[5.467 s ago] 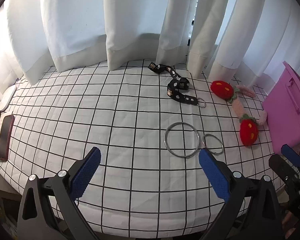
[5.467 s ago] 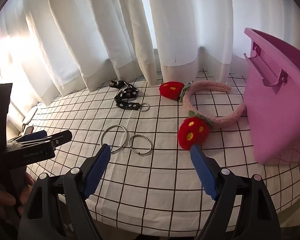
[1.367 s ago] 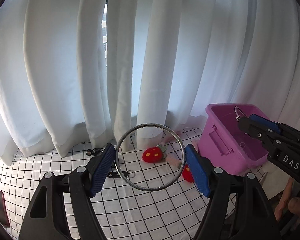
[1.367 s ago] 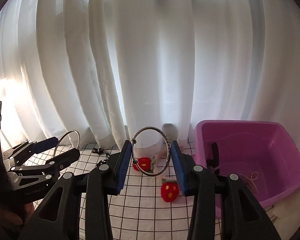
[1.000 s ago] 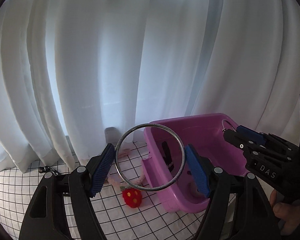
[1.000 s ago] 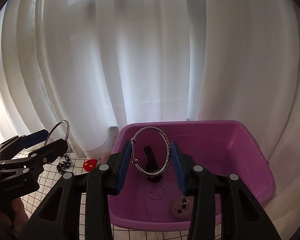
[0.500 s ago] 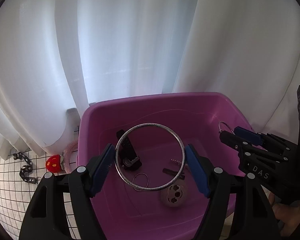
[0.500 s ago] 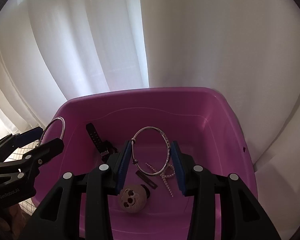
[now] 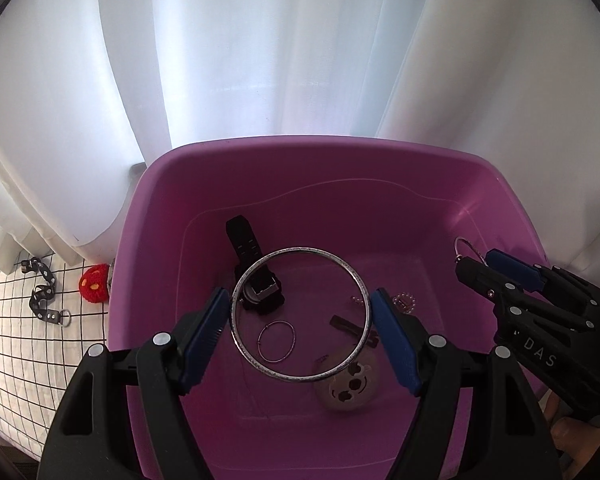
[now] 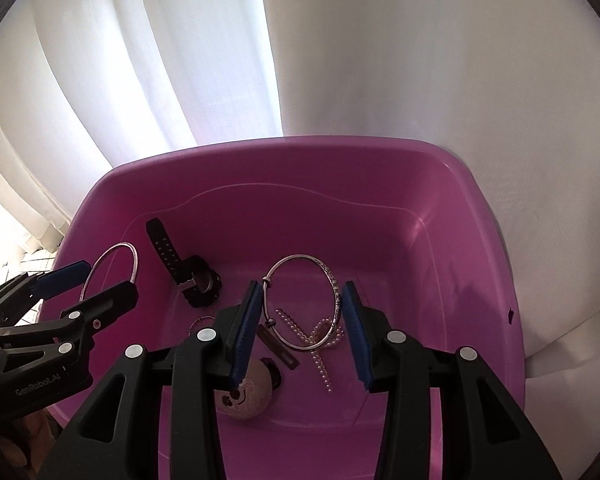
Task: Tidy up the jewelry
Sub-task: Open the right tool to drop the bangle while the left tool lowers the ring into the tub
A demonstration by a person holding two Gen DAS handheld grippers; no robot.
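My left gripper (image 9: 300, 312) is shut on a large silver bangle (image 9: 256, 272) and holds it above the open pink bin (image 9: 320, 152). My right gripper (image 10: 300, 296) is shut on a smaller silver bangle (image 10: 296, 258), also above the bin (image 10: 284, 152). In the bin lie a black watch (image 9: 252, 256), a thin ring (image 9: 277, 342), a pearl strand (image 10: 324, 364), a dark hair clip (image 10: 278, 346) and a round beige skull-face piece (image 9: 350, 384). The right gripper shows in the left wrist view (image 9: 476, 264); the left gripper shows in the right wrist view (image 10: 100, 276).
White curtains (image 9: 280, 52) hang right behind the bin. Left of the bin, on the checked cloth (image 9: 12, 320), lie a black studded strap (image 9: 42, 292) and a red strawberry headband end (image 9: 94, 283).
Both grippers picked up the bangles from the cloth, lifted them and carried them right. In the last half second they moved closer over the bin and tilted down into it.
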